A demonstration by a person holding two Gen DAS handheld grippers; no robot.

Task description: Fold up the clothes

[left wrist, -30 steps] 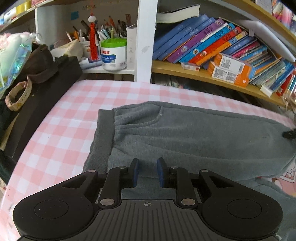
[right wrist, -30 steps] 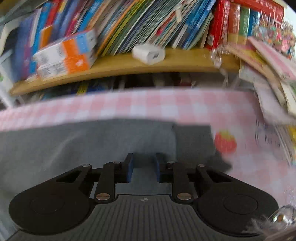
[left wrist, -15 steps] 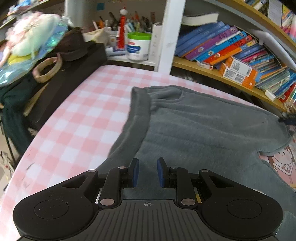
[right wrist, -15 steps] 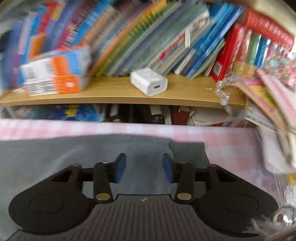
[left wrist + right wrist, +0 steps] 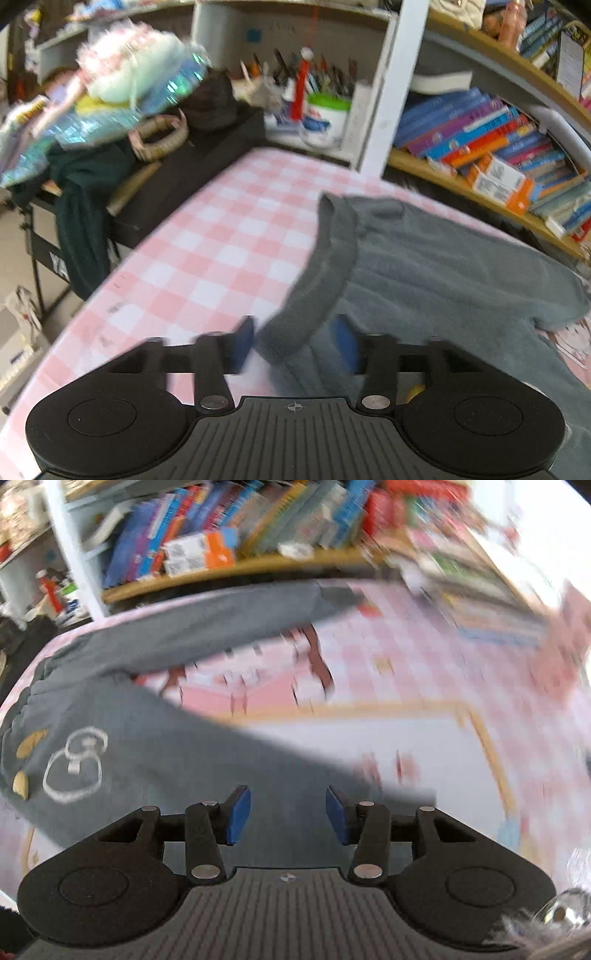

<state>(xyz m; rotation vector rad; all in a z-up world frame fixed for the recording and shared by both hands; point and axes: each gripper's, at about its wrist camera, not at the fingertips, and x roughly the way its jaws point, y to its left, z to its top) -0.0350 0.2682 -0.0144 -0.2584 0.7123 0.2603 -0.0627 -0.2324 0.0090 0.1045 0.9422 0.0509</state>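
Both views are smeared by motion, the right wrist view most of all, so the far right of the table (image 5: 424, 738) and the pile (image 5: 491, 587) there cannot be read. The near edge of the grey trousers (image 5: 443, 266) is cut off behind each gripper body.

The trousers lie flat on the pink checked tablecloth (image 5: 221, 251), long axis running left to right, waistband (image 5: 328, 273) at the left and the legs (image 5: 207, 627) spread toward the right, one along the far edge by the bookshelf (image 5: 480, 192), one nearer with a white outline print (image 5: 74, 771).

The left gripper (image 5: 295, 343) has just been opening; its jaws stand spread, the waistband's near end between them, not pinched. The right gripper (image 5: 288, 818) is spread too, over the near leg, nothing gripped.

Left of the table stands a dark stand (image 5: 173, 177) heaped with clothes and a bag; beyond it, a pen tub (image 5: 327, 118).
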